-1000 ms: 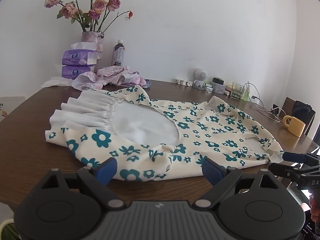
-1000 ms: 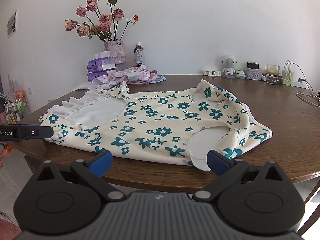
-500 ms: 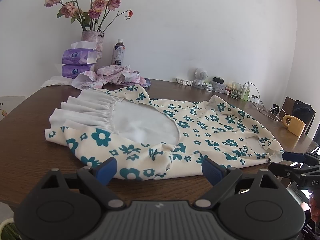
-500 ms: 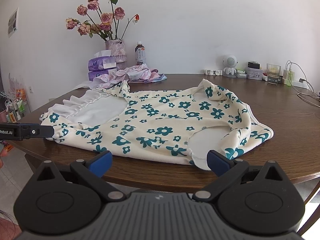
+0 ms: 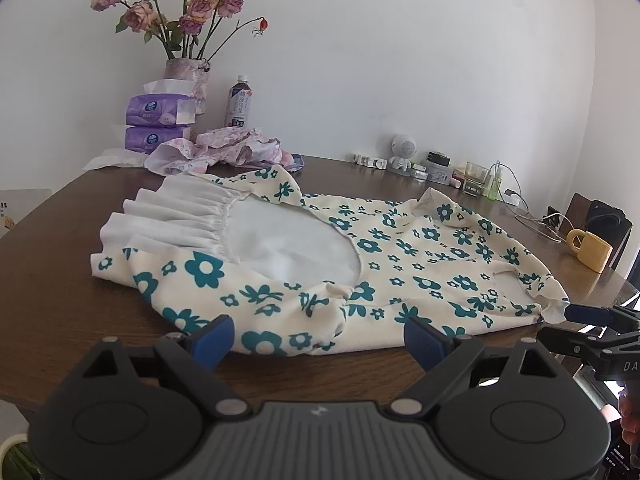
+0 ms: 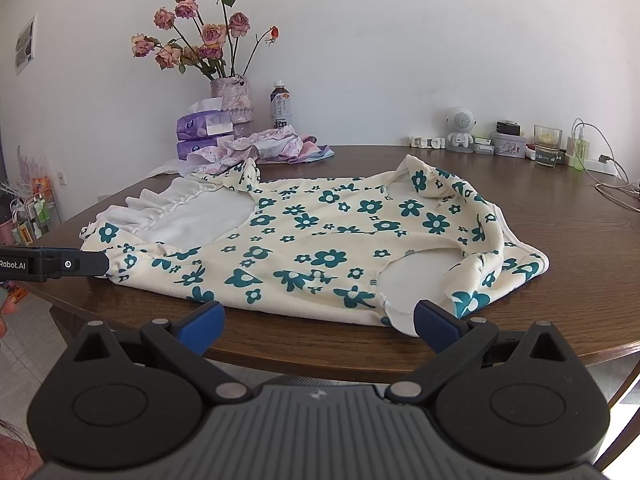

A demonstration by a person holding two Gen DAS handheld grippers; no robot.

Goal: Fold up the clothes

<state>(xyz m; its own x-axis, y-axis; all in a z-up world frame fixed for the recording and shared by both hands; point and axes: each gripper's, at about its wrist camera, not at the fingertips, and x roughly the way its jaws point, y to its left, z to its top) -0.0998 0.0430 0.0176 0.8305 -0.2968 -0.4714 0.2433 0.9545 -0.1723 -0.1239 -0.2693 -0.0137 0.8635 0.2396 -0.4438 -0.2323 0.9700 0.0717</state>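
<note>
Lying spread out on the round dark wooden table (image 5: 52, 312), the soft cream dress with teal flowers (image 5: 400, 256) is being seen from the left wrist. It is judged light and floppy, so a near edge is best pinched. The left gripper (image 5: 316, 338) is being held wide apart, touching nothing.

From the right wrist, the right gripper (image 6: 318, 322) is being held wide apart too, near the dress's front edge (image 6: 394, 318).

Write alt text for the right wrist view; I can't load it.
A cream dress with teal flowers lies spread flat on a round wooden table, unfolded. The right gripper hangs open at the near edge, touching nothing. A vase of roses stands at the back.
</note>
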